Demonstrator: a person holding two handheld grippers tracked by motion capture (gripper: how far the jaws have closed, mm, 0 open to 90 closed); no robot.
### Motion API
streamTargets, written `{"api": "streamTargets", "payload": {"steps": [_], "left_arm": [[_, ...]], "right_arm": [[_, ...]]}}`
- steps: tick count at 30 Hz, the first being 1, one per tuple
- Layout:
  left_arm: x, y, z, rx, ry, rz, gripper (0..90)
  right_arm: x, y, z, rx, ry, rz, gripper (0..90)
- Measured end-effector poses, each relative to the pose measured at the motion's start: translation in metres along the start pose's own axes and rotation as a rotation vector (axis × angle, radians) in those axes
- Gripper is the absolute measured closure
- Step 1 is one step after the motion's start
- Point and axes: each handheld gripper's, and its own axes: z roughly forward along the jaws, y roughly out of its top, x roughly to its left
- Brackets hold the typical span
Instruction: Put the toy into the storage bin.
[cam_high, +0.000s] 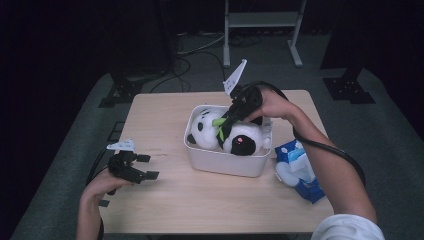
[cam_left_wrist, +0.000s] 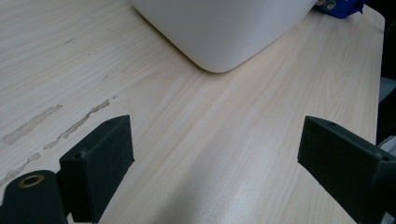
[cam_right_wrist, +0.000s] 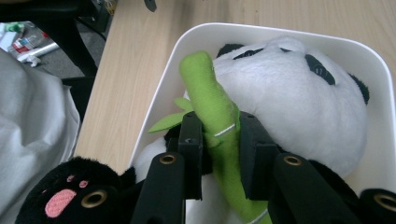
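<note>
Nearest you in the high view is your left gripper (cam_high: 145, 167), low over the pale wooden table (cam_high: 165, 200) near its left edge, its black fingers spread apart with nothing between them. Beyond those fingers, toward the middle of the table, stands the white rounded plastic bin (cam_high: 225, 161), and in it lies the black-and-white plush panda (cam_high: 240, 137). Your right gripper (cam_high: 223, 121) reaches down into the bin from the far side, fingers on the panda's green plush bamboo stalk (cam_high: 218, 121). Just beside the bin, on its right, lies a blue-and-white soft toy (cam_high: 299, 167), well apart from either pair of fingers. In the left gripper view, your two black fingers (cam_left_wrist: 100, 163) stand wide open above bare wood, and the bin's rounded corner sits ahead of them, clear of both tips. In the right gripper view, the fingers (cam_right_wrist: 192, 154) are drawn in close on the bamboo stalk, one pad pressing each side of it, with the stalk's tip rising past them. The panda's white head lies just beyond the fingertips inside the bin, and a black paw with a pink pad (cam_right_wrist: 58, 201) sits below the left finger.
</note>
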Motion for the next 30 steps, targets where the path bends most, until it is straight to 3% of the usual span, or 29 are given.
{"api": "streamTargets", "payload": {"steps": [13,24,30], "left_arm": [[-0.001,0.001,0.001,0.001,-0.002,0.006,9.3],[-0.001,0.001,0.002,0.005,-0.004,0.009,9.3],[-0.001,0.001,0.002,0.005,-0.005,0.009,9.3]], "right_arm": [[0.012,-0.002,0.019,0.022,0.048,-0.039,72.4],[0.007,-0.020,0.029,0.016,0.035,0.017,71.5],[0.007,-0.027,0.039,0.047,0.020,0.040,69.1]]}}
